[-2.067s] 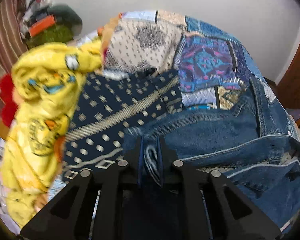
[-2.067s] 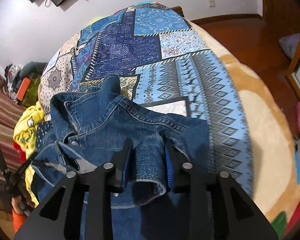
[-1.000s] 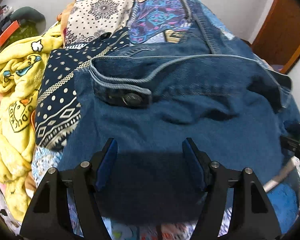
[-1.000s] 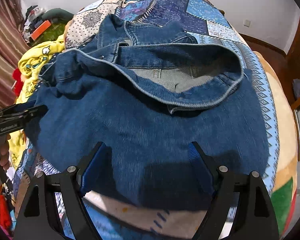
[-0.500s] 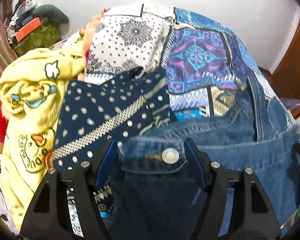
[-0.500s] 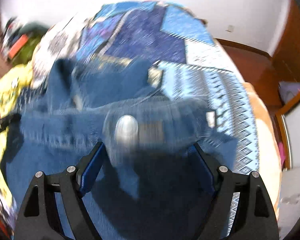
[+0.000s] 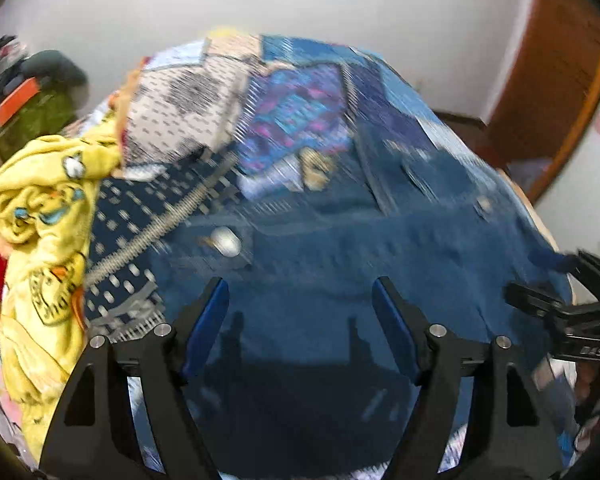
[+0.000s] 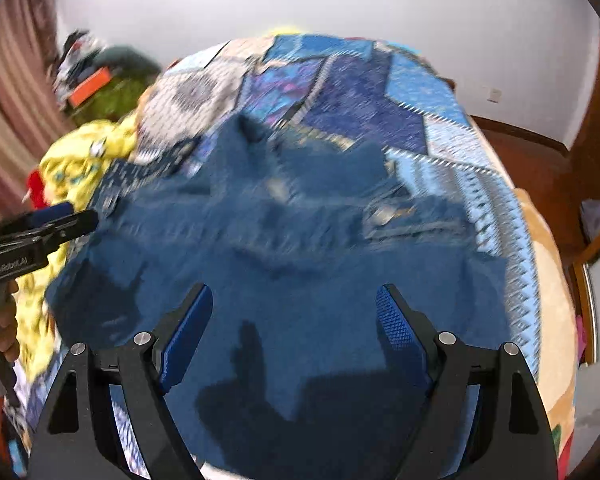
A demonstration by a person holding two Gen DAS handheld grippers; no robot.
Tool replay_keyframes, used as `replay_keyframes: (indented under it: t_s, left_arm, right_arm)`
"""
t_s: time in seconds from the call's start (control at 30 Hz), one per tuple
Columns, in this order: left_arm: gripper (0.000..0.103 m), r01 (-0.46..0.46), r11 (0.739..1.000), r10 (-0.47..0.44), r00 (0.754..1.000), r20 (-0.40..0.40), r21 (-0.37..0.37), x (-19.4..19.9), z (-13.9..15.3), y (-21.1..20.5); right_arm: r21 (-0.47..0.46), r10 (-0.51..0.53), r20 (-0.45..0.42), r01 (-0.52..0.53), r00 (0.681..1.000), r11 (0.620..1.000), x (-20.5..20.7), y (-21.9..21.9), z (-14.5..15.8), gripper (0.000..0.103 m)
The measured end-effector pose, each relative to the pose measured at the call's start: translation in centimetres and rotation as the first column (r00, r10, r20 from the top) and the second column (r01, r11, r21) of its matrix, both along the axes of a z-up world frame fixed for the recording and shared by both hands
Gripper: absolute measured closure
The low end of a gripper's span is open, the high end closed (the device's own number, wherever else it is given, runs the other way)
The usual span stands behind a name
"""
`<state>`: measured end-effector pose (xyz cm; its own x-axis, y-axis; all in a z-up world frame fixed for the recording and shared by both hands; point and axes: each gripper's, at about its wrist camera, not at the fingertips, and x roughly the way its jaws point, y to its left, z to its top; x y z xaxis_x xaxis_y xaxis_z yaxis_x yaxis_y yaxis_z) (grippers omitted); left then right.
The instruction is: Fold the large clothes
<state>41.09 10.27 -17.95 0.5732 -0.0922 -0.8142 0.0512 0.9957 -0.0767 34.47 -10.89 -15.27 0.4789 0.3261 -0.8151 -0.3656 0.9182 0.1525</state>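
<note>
1. Left wrist view: the left tool is wide open and holds nothing. The big blue denim jacket lies on the patchwork bed cover, right under and ahead of the tool, stretching sideways toward the right tool.

2. Right wrist view: the right tool is wide open too, holding nothing. The jacket lies under it, spread across. Both tools look about equally near.

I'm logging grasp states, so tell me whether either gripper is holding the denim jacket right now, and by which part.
Nothing is held. The left gripper and right gripper are both open above the denim jacket, which lies spread on the bed.
</note>
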Motion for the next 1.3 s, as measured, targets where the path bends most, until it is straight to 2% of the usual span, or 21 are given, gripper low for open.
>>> replay_keyframes:
  t_s: [0.13,0.23,0.3,0.37,0.47,0.57,0.7,0.83,0.93,1.03,1.1,1.2,1.3]
  left_arm:
    - [0.028,0.06,0.998,-0.059,0.997,-0.046,0.009,-1.9,-1.8,-2.3]
    - [0.028,0.065,0.998,-0.064,0.993,-0.099,0.008,-2.6,-3.6,-2.8]
    - [0.028,0.04,0.999,-0.038,0.99,-0.136,0.013,-2.9,-5.0,-2.5]
    - [0.023,0.023,1.0,-0.021,0.992,-0.123,0.013,-3.6,-5.3,-1.8]
    - [0.02,-0.022,1.0,0.024,0.994,-0.111,0.013,-4.7,-5.1,-0.7]
    - [0.016,-0.09,0.996,0.089,0.99,-0.107,0.002,-6.0,-5.1,0.7]
    - [0.016,-0.137,0.99,0.133,0.985,-0.11,-0.03,-7.8,-5.2,2.3]
    - [0.016,-0.148,0.989,0.147,0.983,-0.108,-0.003,-9.6,-5.1,2.8]
    - [0.015,-0.208,0.978,0.209,0.969,-0.128,0.019,-11.0,-5.8,3.8]
    - [0.016,-0.258,0.966,0.251,0.956,-0.152,-0.029,-12.2,-6.2,5.3]
    - [0.016,-0.289,0.955,0.276,0.949,-0.152,-0.072,-13.0,-6.0,6.4]
    - [0.016,-0.301,0.931,0.272,0.949,-0.158,-0.205,-13.9,-5.3,8.3]
    - [0.016,-0.301,0.883,0.262,0.953,-0.153,-0.361,-14.2,-5.1,9.3]
  right_arm:
    - [-0.048,0.011,-0.021,-0.012,1.0,0.999,-0.5,-0.2,-1.6,0.021]
    - [-0.096,-0.001,-0.059,-0.005,0.998,0.995,-1.0,-0.9,-2.8,0.021]
    - [-0.118,-0.018,-0.083,0.008,0.996,0.993,-1.3,-1.9,-3.5,0.021]
    - [-0.112,-0.031,-0.089,0.021,0.996,0.994,-1.8,-3.2,-3.6,0.021]
    - [-0.048,-0.012,-0.083,0.008,0.997,0.999,-2.8,-4.9,-3.0,0.021]
    - [-0.026,-0.024,-0.053,0.023,0.998,0.999,-3.9,-5.7,-2.3,0.021]
    - [-0.059,-0.077,-0.035,0.075,0.996,0.995,-4.9,-6.2,-2.0,0.021]
    - [-0.086,-0.124,-0.057,0.119,0.991,0.989,-5.4,-7.8,-2.6,0.019]
    - [-0.082,-0.171,-0.108,0.162,0.979,0.983,-5.7,-9.5,-3.7,0.019]
    - [-0.038,-0.218,-0.183,0.214,0.959,0.976,-5.7,-11.4,-4.5,0.019]
    - [-0.014,-0.24,-0.198,0.242,0.95,0.97,-5.8,-12.3,-4.3,0.019]
    - [0.004,-0.253,-0.167,0.257,0.953,0.966,-6.0,-12.6,-3.0,0.019]
    - [0.034,-0.247,-0.121,0.253,0.961,0.967,-5.7,-12.0,-1.2,0.019]
